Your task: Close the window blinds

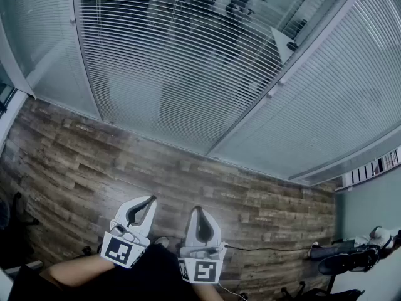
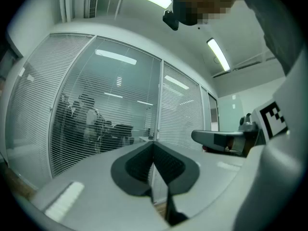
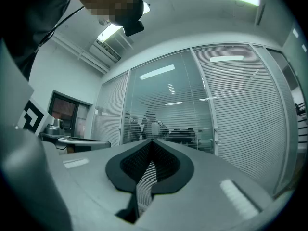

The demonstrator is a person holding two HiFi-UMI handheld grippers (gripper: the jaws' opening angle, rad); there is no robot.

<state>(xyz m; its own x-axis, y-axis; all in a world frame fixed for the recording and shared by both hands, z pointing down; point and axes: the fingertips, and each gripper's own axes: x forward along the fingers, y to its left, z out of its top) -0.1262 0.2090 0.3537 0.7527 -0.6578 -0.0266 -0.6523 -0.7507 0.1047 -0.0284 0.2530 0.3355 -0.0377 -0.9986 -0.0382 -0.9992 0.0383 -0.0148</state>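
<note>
White slatted window blinds hang behind glass panels ahead of me. The middle panel's blinds point(image 1: 182, 61) have their slats tilted open, and people and chairs show through them. The right panel's blinds point(image 1: 338, 105) look more closed. My left gripper point(image 1: 152, 197) and right gripper point(image 1: 198, 208) are held low over the floor, well short of the glass, both shut on nothing. In the left gripper view the left gripper point(image 2: 154, 142) points level at the see-through blinds point(image 2: 106, 119). In the right gripper view the right gripper point(image 3: 153, 141) faces the same blinds point(image 3: 168, 114).
A wood-plank floor point(image 1: 81, 162) runs up to the glass wall. Shoes and dark gear point(image 1: 351, 259) lie at the right, with a thin cable point(image 1: 263, 249) on the floor. A dark chair base point(image 1: 12, 231) stands at the left edge.
</note>
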